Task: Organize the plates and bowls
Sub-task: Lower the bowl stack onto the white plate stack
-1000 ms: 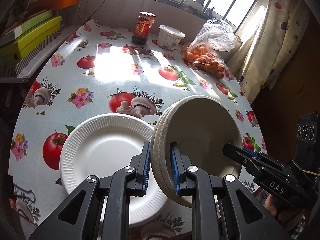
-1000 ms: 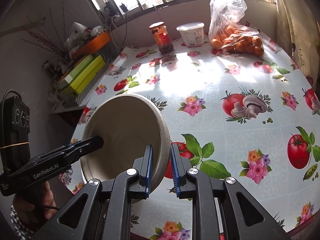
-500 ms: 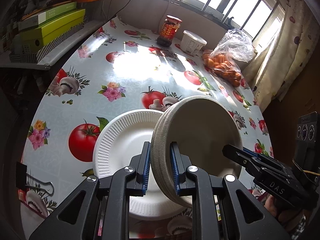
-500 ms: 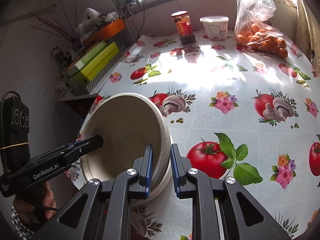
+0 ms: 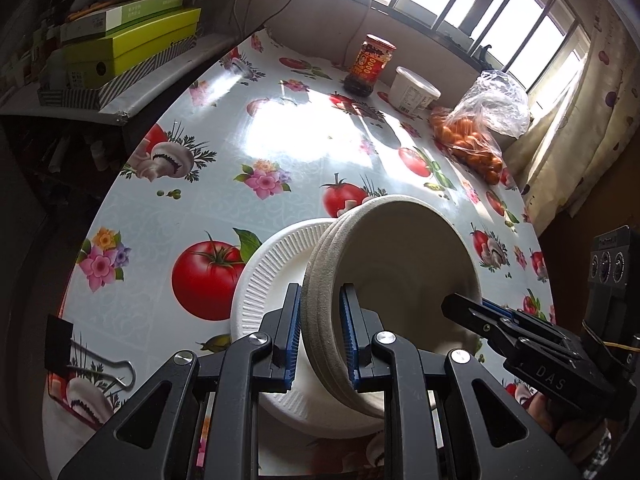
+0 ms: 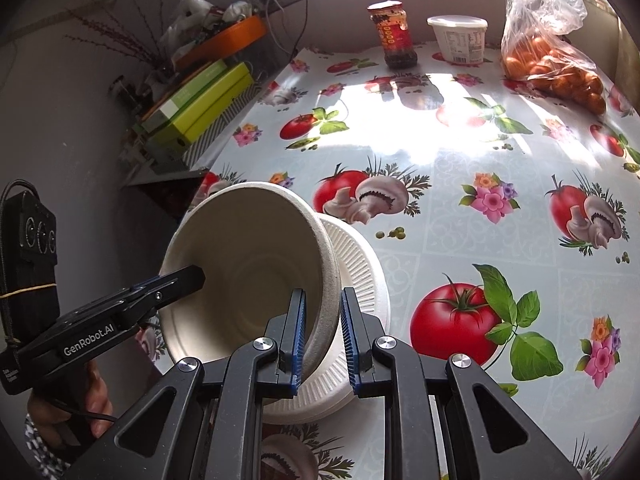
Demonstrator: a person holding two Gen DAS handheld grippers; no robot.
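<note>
So the bowls (image 5: 384, 264) are a nested stack of plain beige, matte, pulpy-looking ones; you can count about three rims along the edge. They're tipped up on their side, hollow facing right in the left wrist view, over a white ribbed paper plate (image 5: 264, 284) that lies flat on the tomato-and-mushroom tablecloth (image 5: 208, 184).

Compared with a second ago, the stack sits further over the plate: back then the plate showed almost whole to the left of the bowls, now the bowls cover a good half of it. The table also looks further below, with a binder clip (image 5: 84, 354) now showing at the near edge.

The left gripper (image 5: 320, 332) is clamped on the stack's near rim, blue pads on either side of all the layers. The right gripper (image 6: 322, 334) straddles the opposite rim (image 6: 324, 280), but there's a gap at its right pad, so I can't tell if it's actually squeezing. Jar (image 5: 370, 65), white tub (image 5: 412, 91) and bag of oranges (image 5: 476, 136) are way off by the window.
</note>
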